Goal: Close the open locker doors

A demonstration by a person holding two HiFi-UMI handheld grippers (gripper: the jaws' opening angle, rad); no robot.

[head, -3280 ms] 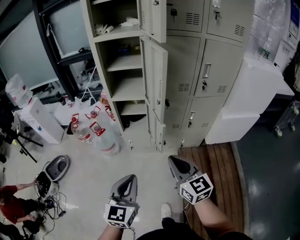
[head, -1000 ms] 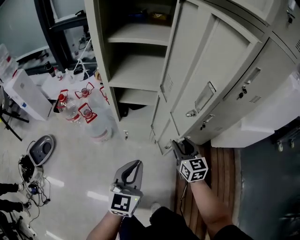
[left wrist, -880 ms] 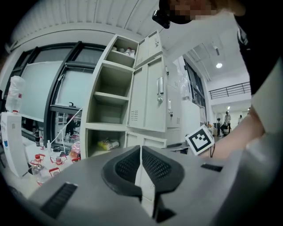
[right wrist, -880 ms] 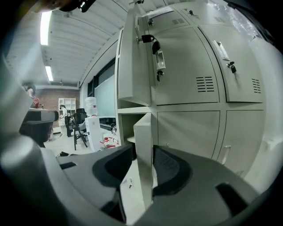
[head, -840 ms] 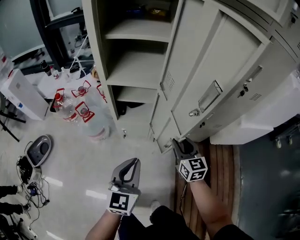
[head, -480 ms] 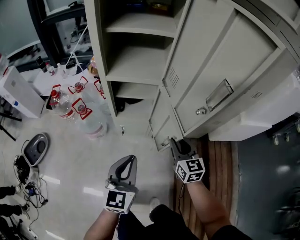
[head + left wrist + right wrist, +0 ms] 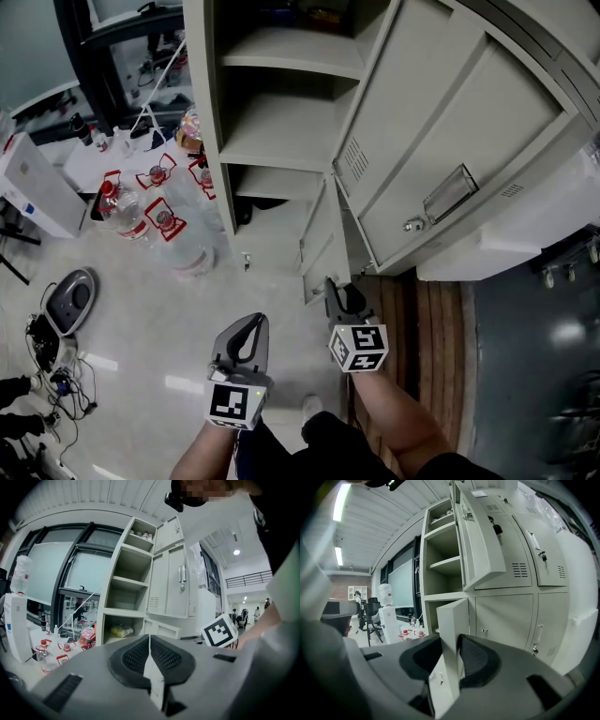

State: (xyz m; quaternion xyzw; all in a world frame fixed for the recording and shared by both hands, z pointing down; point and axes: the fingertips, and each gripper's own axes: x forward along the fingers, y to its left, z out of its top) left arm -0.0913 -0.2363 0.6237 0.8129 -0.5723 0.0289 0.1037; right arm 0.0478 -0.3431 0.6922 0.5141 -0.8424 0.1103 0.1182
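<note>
Newly pinches pale grey metal bottom locker door (image 7: 452,616) edge in right gripper (image 7: 457,643), easing jaws slightly | idles left gripper (image 7: 149,641) closed, empty | swing next

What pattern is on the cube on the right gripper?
Black squares on white; the white cube shows best in the head view.

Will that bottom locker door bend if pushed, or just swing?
Probably swings: the bottom locker door already stands half open. It looks like thin, flat metal, so it is likely stiff and fairly light. Its smooth paint may feel slippery.
</note>
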